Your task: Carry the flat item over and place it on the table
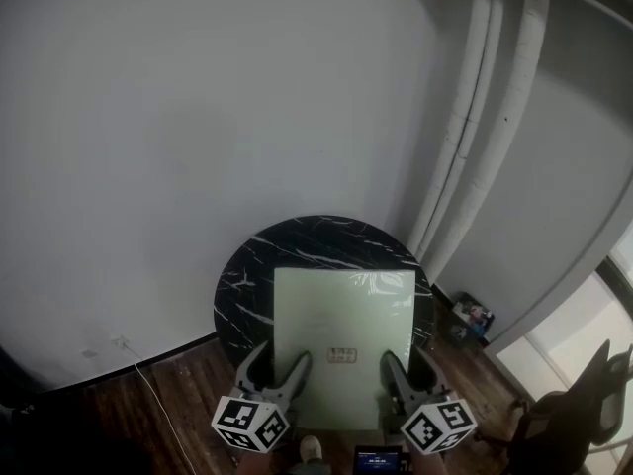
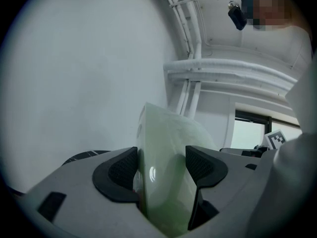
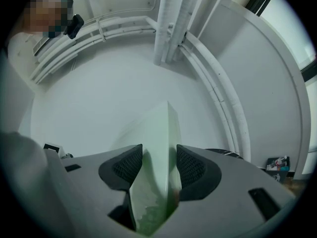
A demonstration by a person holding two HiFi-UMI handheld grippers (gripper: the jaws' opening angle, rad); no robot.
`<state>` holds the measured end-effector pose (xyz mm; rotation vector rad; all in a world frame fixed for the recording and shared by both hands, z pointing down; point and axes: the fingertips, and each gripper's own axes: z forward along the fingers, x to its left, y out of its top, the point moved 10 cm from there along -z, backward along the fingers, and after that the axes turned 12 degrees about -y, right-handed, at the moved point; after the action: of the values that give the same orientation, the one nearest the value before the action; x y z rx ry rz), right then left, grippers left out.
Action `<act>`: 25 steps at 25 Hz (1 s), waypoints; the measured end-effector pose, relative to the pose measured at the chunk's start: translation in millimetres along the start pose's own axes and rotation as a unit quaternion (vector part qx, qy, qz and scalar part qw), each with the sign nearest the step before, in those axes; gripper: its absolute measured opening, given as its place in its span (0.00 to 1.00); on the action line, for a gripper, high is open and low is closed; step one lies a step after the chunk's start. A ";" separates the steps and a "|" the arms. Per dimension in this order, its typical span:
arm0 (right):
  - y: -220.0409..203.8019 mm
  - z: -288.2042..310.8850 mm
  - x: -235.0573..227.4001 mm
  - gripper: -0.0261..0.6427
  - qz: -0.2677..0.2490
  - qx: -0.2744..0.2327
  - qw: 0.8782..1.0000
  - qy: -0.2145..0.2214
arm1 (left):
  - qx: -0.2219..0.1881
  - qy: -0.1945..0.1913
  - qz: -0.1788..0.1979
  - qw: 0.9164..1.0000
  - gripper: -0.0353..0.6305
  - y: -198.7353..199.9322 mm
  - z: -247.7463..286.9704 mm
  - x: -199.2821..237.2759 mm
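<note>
A pale green flat box [image 1: 341, 334] hangs level above a round black marble table [image 1: 247, 275]; its far edge reaches over the tabletop. My left gripper [image 1: 280, 362] clamps the box's near left edge, and my right gripper [image 1: 399, 364] clamps the near right edge. In the left gripper view the green box [image 2: 166, 167] stands on edge, pinched between both black pads [image 2: 123, 171]. The right gripper view shows the same box [image 3: 158, 162] squeezed between its pads [image 3: 190, 168]. A small label [image 1: 342, 355] marks the box's near side.
A white wall stands right behind the table. White pipes [image 1: 475, 127] run down the corner at the right. A small colourful packet [image 1: 473, 315] lies on the wooden floor by the table. A white cable [image 1: 148, 379] trails across the floor at the left. A dark chair [image 1: 584, 404] is at the far right.
</note>
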<state>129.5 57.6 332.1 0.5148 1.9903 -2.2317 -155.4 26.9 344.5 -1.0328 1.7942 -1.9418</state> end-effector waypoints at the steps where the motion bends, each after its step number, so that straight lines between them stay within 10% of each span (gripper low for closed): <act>1: 0.8 8.7 -0.5 0.31 0.001 0.000 1.000 -0.004 | 0.002 -0.003 -0.001 1.000 0.52 2.1 7.7 7.4; 25: 17.3 89.0 4.9 0.31 0.000 -0.031 0.999 -0.021 | -0.006 -0.031 0.016 0.999 0.52 33.0 71.3 75.1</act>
<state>114.1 -31.3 321.8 0.4581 2.0321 -2.1534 -167.6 -80.4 332.5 -1.0505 1.7808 -1.8626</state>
